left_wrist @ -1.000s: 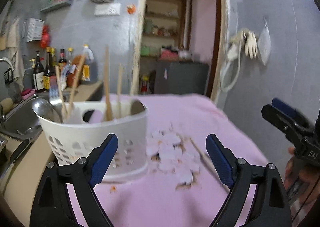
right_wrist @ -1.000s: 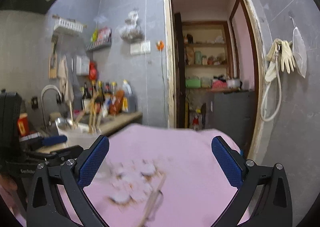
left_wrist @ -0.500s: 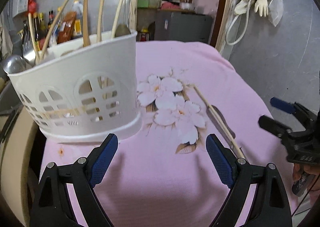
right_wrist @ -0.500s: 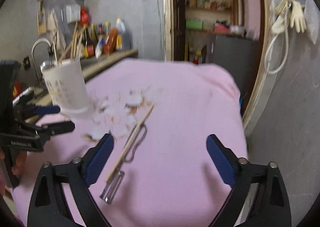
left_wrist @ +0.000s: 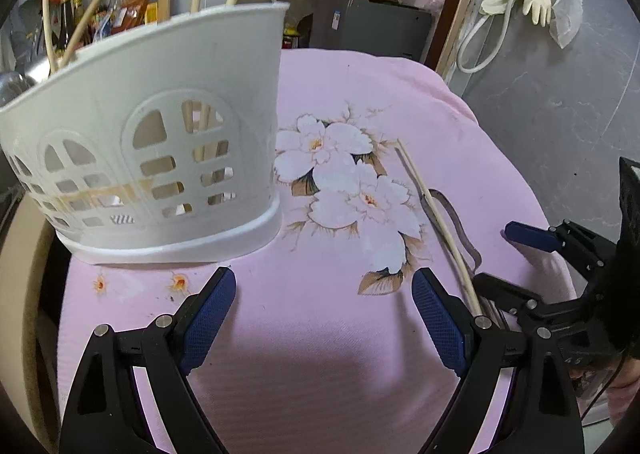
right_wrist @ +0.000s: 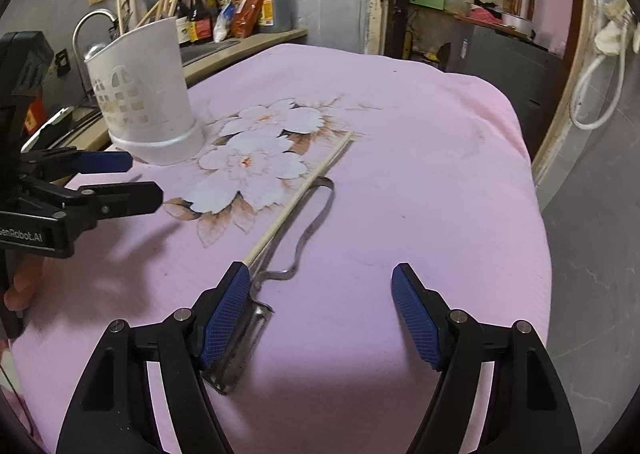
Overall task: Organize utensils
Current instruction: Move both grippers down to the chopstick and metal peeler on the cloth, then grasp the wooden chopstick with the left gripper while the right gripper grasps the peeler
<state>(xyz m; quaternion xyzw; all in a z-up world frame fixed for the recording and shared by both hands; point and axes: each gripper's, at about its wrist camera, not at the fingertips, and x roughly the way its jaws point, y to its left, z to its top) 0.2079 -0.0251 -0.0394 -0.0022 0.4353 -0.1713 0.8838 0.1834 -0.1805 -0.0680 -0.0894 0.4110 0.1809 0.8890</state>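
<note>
Approach step: right gripper [right_wrist: 320, 312], jaws wide and empty, nears chopstick [right_wrist: 298, 198] and peeler [right_wrist: 244, 350] at 11 o'clock, which next need pinching; left gripper [left_wrist: 324, 318] open before holder [left_wrist: 160, 141].

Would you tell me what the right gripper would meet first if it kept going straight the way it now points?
Most likely bare pink tablecloth: the open right gripper aims downward at it. The metal peeler and chopstick sit by its left finger, probably just off the line, though depth is unclear.

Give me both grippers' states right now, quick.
Left gripper: open, holding nothing.
Right gripper: open, holding nothing; chopstick and peeler lie on the cloth.
</note>
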